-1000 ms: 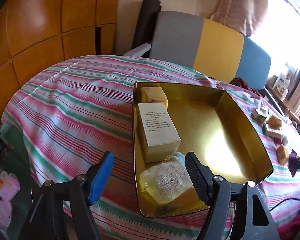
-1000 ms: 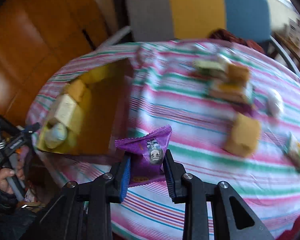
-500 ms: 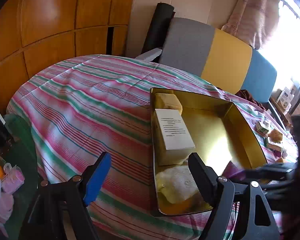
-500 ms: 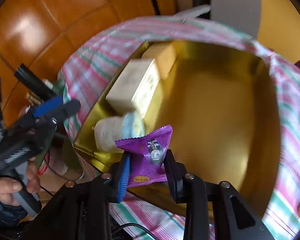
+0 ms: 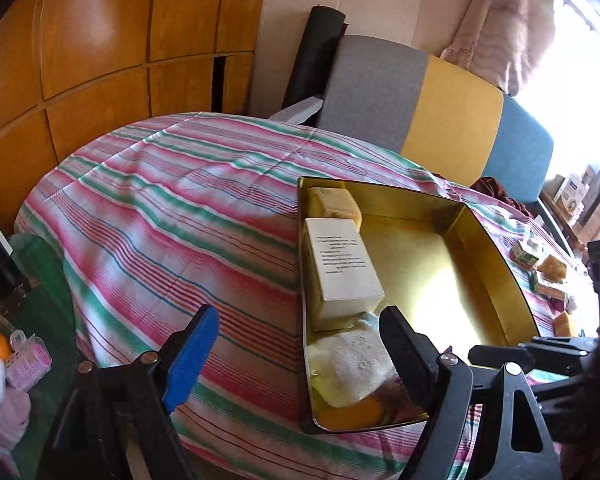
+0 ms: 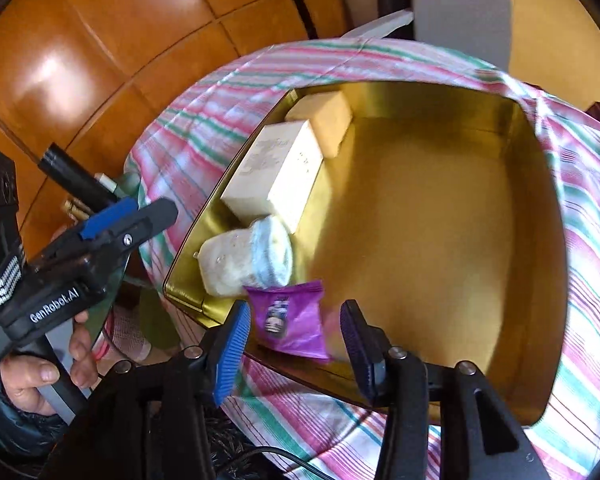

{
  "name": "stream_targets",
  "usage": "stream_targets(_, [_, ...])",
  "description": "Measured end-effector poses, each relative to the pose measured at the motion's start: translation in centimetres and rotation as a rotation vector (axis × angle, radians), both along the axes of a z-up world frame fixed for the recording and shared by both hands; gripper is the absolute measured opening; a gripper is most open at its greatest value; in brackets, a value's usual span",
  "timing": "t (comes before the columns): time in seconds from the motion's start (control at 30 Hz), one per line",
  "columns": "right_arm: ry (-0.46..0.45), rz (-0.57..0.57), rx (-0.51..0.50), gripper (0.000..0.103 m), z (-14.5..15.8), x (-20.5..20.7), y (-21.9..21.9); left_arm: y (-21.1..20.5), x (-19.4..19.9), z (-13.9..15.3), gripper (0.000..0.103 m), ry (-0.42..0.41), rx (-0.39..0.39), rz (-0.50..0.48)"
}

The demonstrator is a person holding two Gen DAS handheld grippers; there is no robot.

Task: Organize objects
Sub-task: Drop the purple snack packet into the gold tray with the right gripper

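Release step, item into tin. Right gripper (image 6: 292, 336): jaws had just been opening, standing part-way apart, with the purple packet (image 6: 290, 318) between them but clear of both pads; packet lay at the near edge of the gold tin (image 6: 540, 184), just beside the wrapped roll (image 6: 246, 258). By judgement, the drop was done or all but done; the next move called for lifting the right gripper clear without dragging the packet, then fetching another loose item.

Left gripper (image 5: 296, 350): jaws wide, holding nothing, hovering over the near left corner of the tin, one finger over the striped cloth (image 5: 180, 216), the other over the roll. A hand (image 6: 40, 372) gripped its handle.

Tin contents, left wall, near to far: roll, white box (image 5: 342, 270), tan block (image 5: 334, 202). Rest of the tin floor bare.

Still unsorted on the surface beyond the tin: several small snack items (image 5: 540, 268), well apart from it.
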State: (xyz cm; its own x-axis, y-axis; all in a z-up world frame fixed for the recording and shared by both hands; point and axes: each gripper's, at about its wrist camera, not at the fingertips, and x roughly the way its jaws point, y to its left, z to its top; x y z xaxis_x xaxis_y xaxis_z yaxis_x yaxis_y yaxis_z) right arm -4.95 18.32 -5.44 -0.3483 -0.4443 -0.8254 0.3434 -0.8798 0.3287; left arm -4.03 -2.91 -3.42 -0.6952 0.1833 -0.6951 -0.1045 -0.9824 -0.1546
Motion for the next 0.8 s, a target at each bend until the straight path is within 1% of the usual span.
stream_targets(0.1, [0.034,-0.041,0.018,0.054,0.9,0.5,1.3,0.8,0.1,0.4,0.083,0.013,-0.021,-0.019])
stream_targets(0.27, [0.086,-0.1,0.069,0.056,2.2,1.0,3.6,2.2,0.2,1.1,0.084,0.03,-0.044,-0.058])
stream_targets(0.37, [0.116,-0.146,0.092,0.058,3.1,1.0,5.6,3.2,0.2,1.6,0.087,0.042,-0.057,-0.079])
stream_targets(0.47, [0.135,-0.204,0.103,0.063,3.7,1.4,8.6,4.4,0.2,2.0,0.087,0.048,-0.068,-0.112])
stream_targets(0.57, [0.143,-0.269,0.133,0.064,4.1,1.5,11.9,5.9,0.1,2.4,0.087,0.056,-0.08,-0.15])
stream_targets(0.7, [0.158,-0.363,0.21,0.064,4.6,1.8,16.6,8.1,-0.2,2.8,0.087,0.061,-0.092,-0.204])
stream_targets(0.8, [0.166,-0.462,0.301,0.064,4.6,2.2,20.9,10.1,-0.4,3.2,0.087,0.064,-0.09,-0.257])
